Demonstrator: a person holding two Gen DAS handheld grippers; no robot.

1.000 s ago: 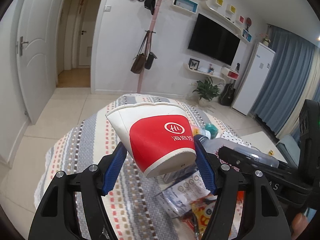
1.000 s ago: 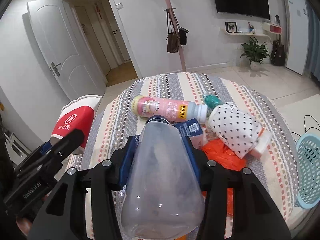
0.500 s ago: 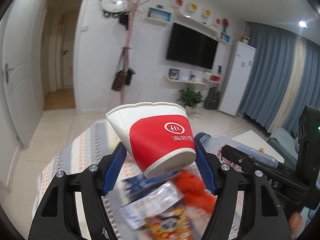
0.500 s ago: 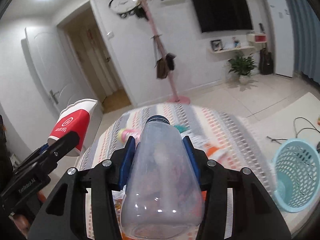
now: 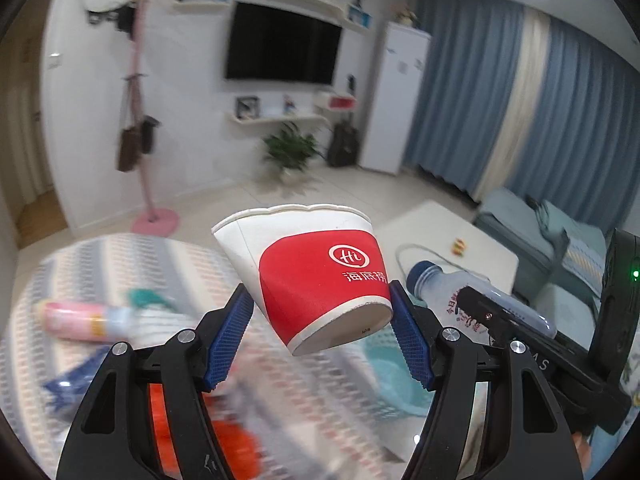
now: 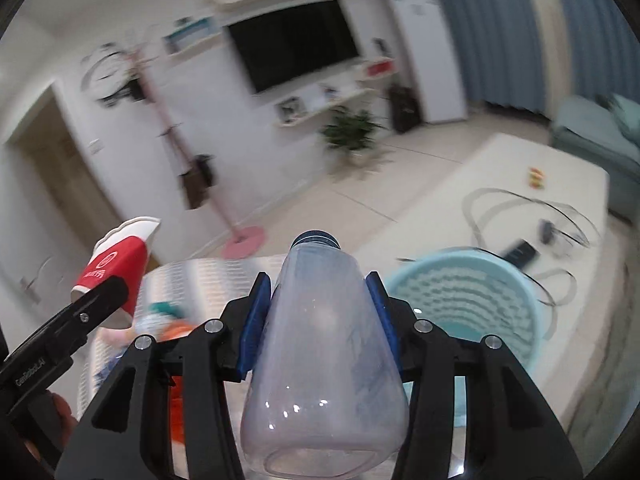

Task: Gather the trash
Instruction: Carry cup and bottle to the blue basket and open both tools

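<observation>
Left wrist view: the left tongs (image 5: 320, 332) tilt downward, clamped on a red-and-white paper cup (image 5: 308, 276). The right tongs (image 6: 318, 320) grip a clear plastic bottle (image 6: 324, 364) beside the blue basket (image 6: 472, 304), above the striped desk (image 5: 100, 264).

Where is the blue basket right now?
In the right wrist view the light blue basket sits on the floor at lower right, beside the striped table, just right of the clear bottle.

Both wrist views look closely along their tool fingers, sharing the television (image 5: 282, 54) wall and teal basket (image 6: 464, 300).
</observation>
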